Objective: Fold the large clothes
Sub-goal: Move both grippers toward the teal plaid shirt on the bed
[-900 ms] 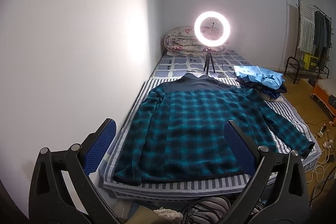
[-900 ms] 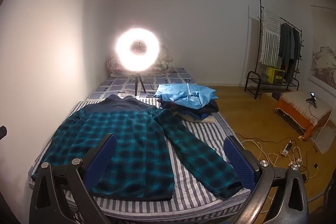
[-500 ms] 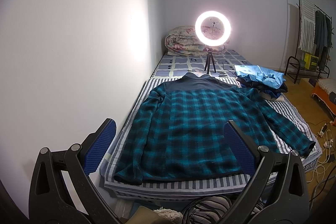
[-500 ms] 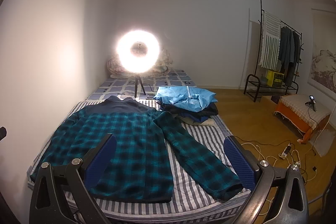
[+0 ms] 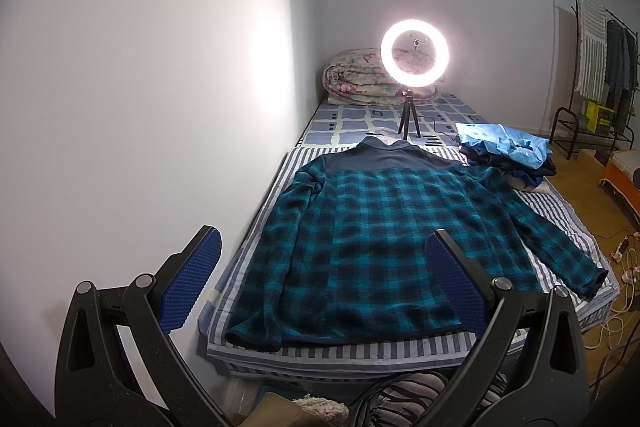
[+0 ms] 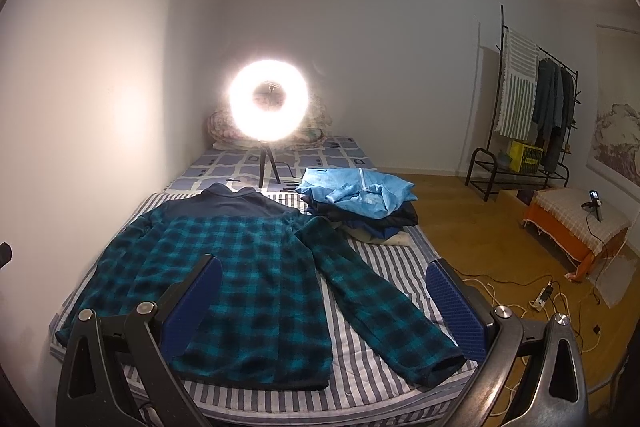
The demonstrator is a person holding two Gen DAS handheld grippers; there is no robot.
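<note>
A teal and black plaid fleece jacket (image 5: pixel 372 227) (image 6: pixel 240 267) with a dark blue yoke lies flat, back up, on the striped mattress (image 5: pixel 400 347) (image 6: pixel 384 259). Its sleeves spread out, the right one angled toward the bed's near right corner. My left gripper (image 5: pixel 320 263) hovers open above the near end of the bed, short of the hem, nothing between its blue pads. My right gripper (image 6: pixel 324 291) is also open and empty, held in the air over the hem and the right sleeve's cuff side.
A lit ring light on a small tripod (image 5: pixel 414 59) (image 6: pixel 267 103) stands behind the collar. A pile of clothes topped by a light blue garment (image 5: pixel 504 147) (image 6: pixel 356 191) sits at the bed's right. A wall runs along the left; cables (image 6: pixel 520 303) lie on the floor.
Both views have drifted slightly; the jacket sits a little lower and closer in the right wrist view. The jacket itself has not moved and both grippers stay open.
</note>
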